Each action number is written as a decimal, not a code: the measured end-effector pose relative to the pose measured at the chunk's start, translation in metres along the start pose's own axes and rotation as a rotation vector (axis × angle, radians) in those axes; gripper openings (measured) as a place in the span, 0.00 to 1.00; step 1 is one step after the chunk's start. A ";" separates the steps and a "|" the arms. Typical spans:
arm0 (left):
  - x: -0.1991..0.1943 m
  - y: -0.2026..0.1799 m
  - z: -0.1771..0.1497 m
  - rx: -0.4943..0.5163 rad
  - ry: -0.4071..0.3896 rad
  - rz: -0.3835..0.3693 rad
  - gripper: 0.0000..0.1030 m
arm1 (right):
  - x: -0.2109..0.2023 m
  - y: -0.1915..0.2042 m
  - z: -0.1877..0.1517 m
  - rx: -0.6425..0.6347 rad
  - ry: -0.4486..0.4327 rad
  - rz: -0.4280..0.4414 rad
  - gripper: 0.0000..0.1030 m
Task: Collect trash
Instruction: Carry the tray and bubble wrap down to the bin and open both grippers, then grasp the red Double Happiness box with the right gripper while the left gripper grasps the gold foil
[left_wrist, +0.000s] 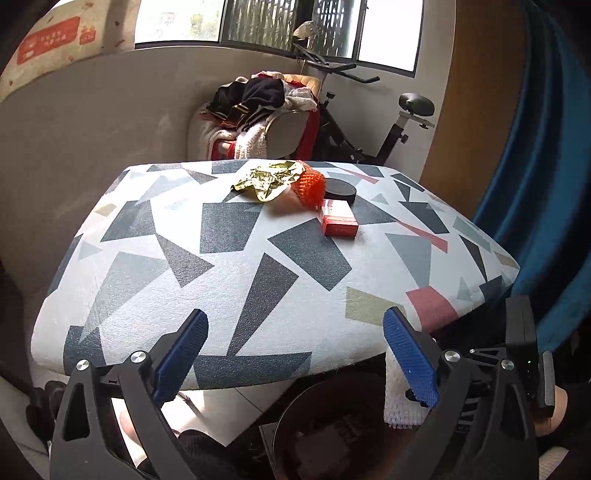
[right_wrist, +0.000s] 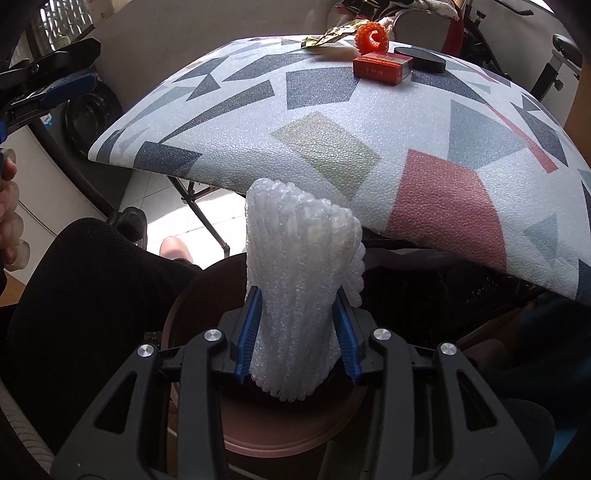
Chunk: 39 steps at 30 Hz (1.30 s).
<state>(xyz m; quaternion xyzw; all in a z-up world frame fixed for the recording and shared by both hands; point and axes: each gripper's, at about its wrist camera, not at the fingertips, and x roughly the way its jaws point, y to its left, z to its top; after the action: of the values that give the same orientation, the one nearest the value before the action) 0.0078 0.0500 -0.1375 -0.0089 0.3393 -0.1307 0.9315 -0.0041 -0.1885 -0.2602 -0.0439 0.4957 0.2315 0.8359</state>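
My right gripper (right_wrist: 297, 314) is shut on a white foam net sleeve (right_wrist: 299, 266) and holds it over the round brown bin (right_wrist: 280, 424) below the table's front edge. The sleeve also shows in the left wrist view (left_wrist: 397, 402), beside the bin (left_wrist: 317, 424). My left gripper (left_wrist: 295, 332) is open and empty, above the near edge of the patterned table (left_wrist: 221, 277). At the table's far side lie a gold foil wrapper (left_wrist: 266, 181), an orange foam net (left_wrist: 308, 186), a red box (left_wrist: 338, 219) and a black round lid (left_wrist: 341, 190).
A chair piled with clothes (left_wrist: 258, 110) and an exercise bike (left_wrist: 369, 122) stand behind the table. A blue curtain (left_wrist: 535, 166) hangs at the right. The person's leg in black (right_wrist: 85, 295) is left of the bin.
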 end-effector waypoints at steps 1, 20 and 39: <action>0.000 0.001 0.000 -0.002 0.000 0.001 0.91 | 0.001 0.000 0.000 0.001 0.003 -0.003 0.49; 0.008 0.005 -0.001 -0.018 0.019 0.003 0.91 | -0.017 -0.021 0.015 0.057 -0.086 -0.062 0.94; 0.046 0.033 0.036 -0.035 0.003 0.004 0.92 | -0.009 -0.071 0.127 0.105 -0.170 -0.162 0.94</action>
<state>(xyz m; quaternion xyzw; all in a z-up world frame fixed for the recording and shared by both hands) 0.0719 0.0680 -0.1422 -0.0246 0.3428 -0.1230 0.9310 0.1261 -0.2160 -0.1997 -0.0201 0.4291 0.1397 0.8922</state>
